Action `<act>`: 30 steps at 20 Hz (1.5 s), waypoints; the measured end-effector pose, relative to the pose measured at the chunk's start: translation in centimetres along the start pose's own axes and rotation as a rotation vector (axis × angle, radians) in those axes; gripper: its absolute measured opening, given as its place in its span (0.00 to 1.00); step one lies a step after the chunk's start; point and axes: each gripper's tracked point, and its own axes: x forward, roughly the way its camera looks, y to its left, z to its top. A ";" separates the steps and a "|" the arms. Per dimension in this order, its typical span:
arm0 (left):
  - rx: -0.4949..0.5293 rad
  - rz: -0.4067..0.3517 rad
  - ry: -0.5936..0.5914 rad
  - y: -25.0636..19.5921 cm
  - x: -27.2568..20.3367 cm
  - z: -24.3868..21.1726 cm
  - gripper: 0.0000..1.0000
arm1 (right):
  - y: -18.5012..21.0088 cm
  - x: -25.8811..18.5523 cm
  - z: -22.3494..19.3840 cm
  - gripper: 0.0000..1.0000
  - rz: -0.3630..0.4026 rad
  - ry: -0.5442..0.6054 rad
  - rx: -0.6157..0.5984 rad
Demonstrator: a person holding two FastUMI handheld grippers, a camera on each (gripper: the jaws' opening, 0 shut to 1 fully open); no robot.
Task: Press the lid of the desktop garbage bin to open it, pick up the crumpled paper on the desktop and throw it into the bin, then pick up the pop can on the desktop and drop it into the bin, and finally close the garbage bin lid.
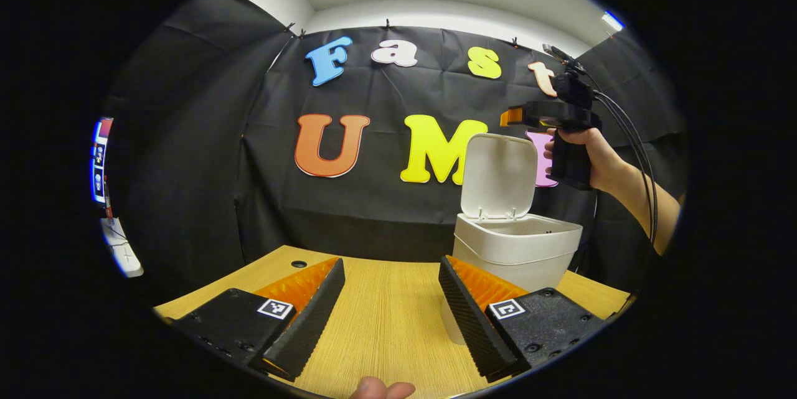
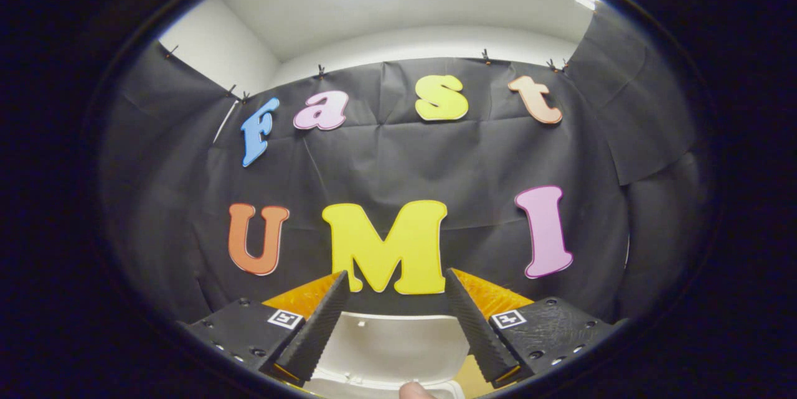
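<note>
Garbage bin (image 1: 515,248) on wooden desk (image 1: 386,312), right of centre, lid (image 1: 499,176) upright | right gripper (image 1: 507,117) held above lid, jaws wide, empty | left gripper (image 1: 391,312) low over desk, jaws wide, empty

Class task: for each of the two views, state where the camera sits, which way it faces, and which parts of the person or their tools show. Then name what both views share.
Left gripper view: rides the left tool, low over the wooden table, facing the white bin with its lid up; the right tool and the hand holding it show above the bin.
Right gripper view: rides the right tool, held high, facing the booth wall, with the raised lid just below its open fingers.
Shared: the bin lid and the booth wall.
</note>
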 end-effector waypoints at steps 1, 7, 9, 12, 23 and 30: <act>0.000 -0.001 0.000 -0.1 0.0 -0.1 0.98 | 0.1 0.2 -0.2 0.96 0.004 0.004 -0.003; 0.010 0.006 0.034 -0.1 0.1 -1.6 0.99 | 0.3 0.8 -2.4 0.94 0.014 0.062 -0.020; 0.005 0.006 0.035 -0.2 -0.1 -1.5 0.98 | 0.2 0.5 -2.3 0.96 0.018 0.078 0.007; 0.008 0.012 0.016 -0.1 -0.4 -0.8 0.98 | 0.3 -0.8 -2.3 0.97 0.030 0.106 -0.006; 0.014 0.010 -0.001 -1.7 -2.6 0.1 0.98 | 0.6 -6.9 -3.2 0.96 0.072 0.224 -0.042; 0.038 0.028 0.012 -1.9 -4.4 0.0 0.98 | 0.8 -10.8 -5.5 0.95 0.108 0.308 -0.040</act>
